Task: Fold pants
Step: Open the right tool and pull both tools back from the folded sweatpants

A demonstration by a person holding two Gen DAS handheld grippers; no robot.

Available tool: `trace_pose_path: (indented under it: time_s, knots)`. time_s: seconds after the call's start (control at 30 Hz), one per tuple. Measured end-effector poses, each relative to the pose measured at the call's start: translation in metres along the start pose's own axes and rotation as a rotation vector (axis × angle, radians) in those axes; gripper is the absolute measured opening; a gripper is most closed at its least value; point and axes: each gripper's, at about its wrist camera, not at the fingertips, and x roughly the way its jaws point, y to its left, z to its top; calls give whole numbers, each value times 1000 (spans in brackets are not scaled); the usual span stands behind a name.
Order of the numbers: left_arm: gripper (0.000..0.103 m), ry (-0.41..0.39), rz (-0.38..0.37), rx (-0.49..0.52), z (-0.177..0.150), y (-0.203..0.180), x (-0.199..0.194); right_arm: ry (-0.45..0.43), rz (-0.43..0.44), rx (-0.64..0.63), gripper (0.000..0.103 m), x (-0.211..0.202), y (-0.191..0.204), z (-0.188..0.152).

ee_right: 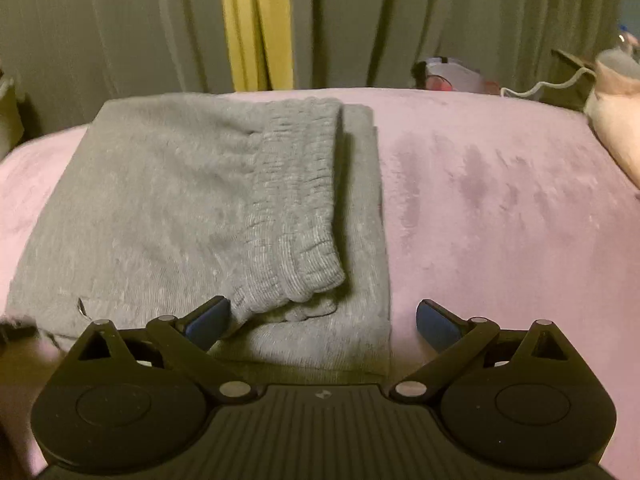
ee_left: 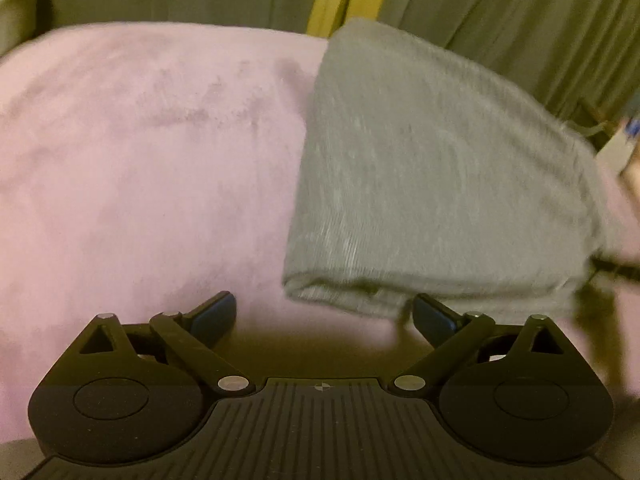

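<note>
The grey pants lie folded into a compact stack on the pink blanket. Their ribbed elastic waistband rests on top, over a lower layer. In the left wrist view the folded pants lie right of centre, slightly blurred. My left gripper is open and empty, just short of the stack's near left corner. My right gripper is open and empty, over the stack's near right edge, its left finger beside the waistband's end.
Grey-green curtains with a yellow strip hang behind the bed. A pale pillow, a white cable and a red-and-white object lie at the far right. Pink blanket spreads left of the pants.
</note>
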Motion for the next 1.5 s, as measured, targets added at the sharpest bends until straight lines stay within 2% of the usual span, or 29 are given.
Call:
trace_pose_path:
  time_s: [0.1,0.17,0.3,0.4,0.53,0.6,0.7,0.8,0.9,1.03,1.2,1.33,1.4,1.43,1.5]
  knots:
    - [99,-18,-26,51,-4,-9,-7,-87,-111,-75,99,-18,14,-1]
    - [99,-14,-41,37,-8,-11,-11,-91,-193,-127,99,-23,22,-8]
    - [99,22,-16,26,-12,-12,-8,10,-89,-112,99,-18,23,-17]
    - [99,26,-9,7,-9,-8,-6,16,-111,-126,99,-20,28,-15]
    - [100,31,8,7,-13,-12,-7,137,-137,-189,99,10,41,-17]
    - [100,32,16,19,-13,-14,-6,101,-108,-169,99,17,40,-11]
    - [100,29,22,24,-15,-12,-6,-8,-92,-107,99,17,30,-1]
    - [100,21,9,6,-16,-10,-8,16,-125,-116,99,15,33,-5]
    - [100,25,2,-10,-15,-8,-8,103,-200,-109,99,11,40,-11]
    - [100,37,24,27,-15,-15,-5,307,-87,-96,99,17,49,-34]
    - [100,56,57,102,-19,-30,-7,269,-88,-134,99,9,62,-41]
    - [101,29,17,96,-19,-31,-12,256,-28,-78,99,11,56,-42]
    - [101,27,22,76,-17,-31,-9,226,9,-33,99,15,51,-38]
    - [102,37,25,67,-16,-32,-6,222,23,-28,99,19,52,-35]
    - [102,52,32,66,-13,-34,0,233,-6,-87,100,28,61,-31]
